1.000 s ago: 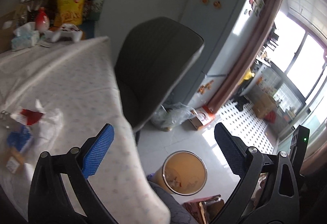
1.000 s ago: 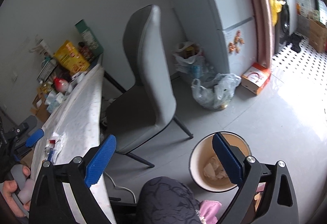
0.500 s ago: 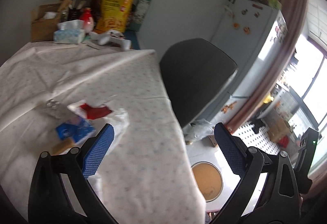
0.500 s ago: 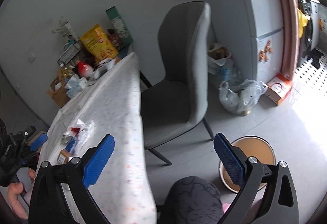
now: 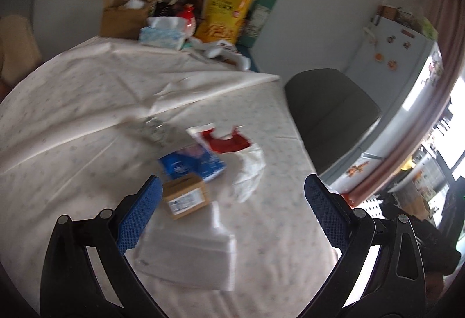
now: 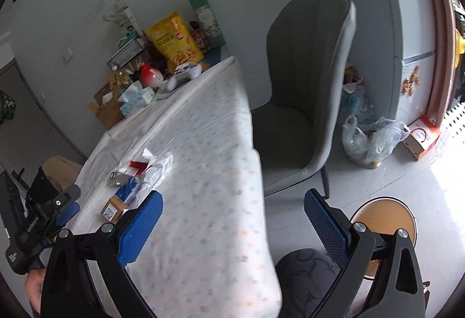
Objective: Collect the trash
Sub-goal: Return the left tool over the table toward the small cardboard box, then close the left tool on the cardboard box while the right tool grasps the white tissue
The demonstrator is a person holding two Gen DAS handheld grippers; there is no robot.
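Note:
Trash lies on the white tablecloth [image 5: 72, 103]: a small brown cardboard box [image 5: 186, 199], a blue packet [image 5: 193, 165], a red and white wrapper [image 5: 229, 142], a crumpled foil piece [image 5: 152, 130] and a clear plastic container [image 5: 189, 257]. My left gripper [image 5: 232, 216] hovers open just above the container, the box beside its left finger. My right gripper [image 6: 232, 226] stands open over the table's near right edge, holding nothing. The same trash pile [image 6: 136, 175] appears in the right wrist view, with the left gripper [image 6: 62, 209] beside it. A round bin [image 6: 383, 219] stands on the floor.
A grey chair [image 6: 305, 103] is pushed against the table's right side. Groceries, a tissue pack [image 5: 161, 34] and a cardboard box [image 5: 122, 16] crowd the far end. A fridge [image 5: 401, 80] and a plastic bag [image 6: 369, 140] lie beyond the chair. A person's knee [image 6: 308, 274] is below.
The left gripper has swung from the floor and bin back over the table, now above the trash pile. The right gripper has turned left, bringing the table into view.

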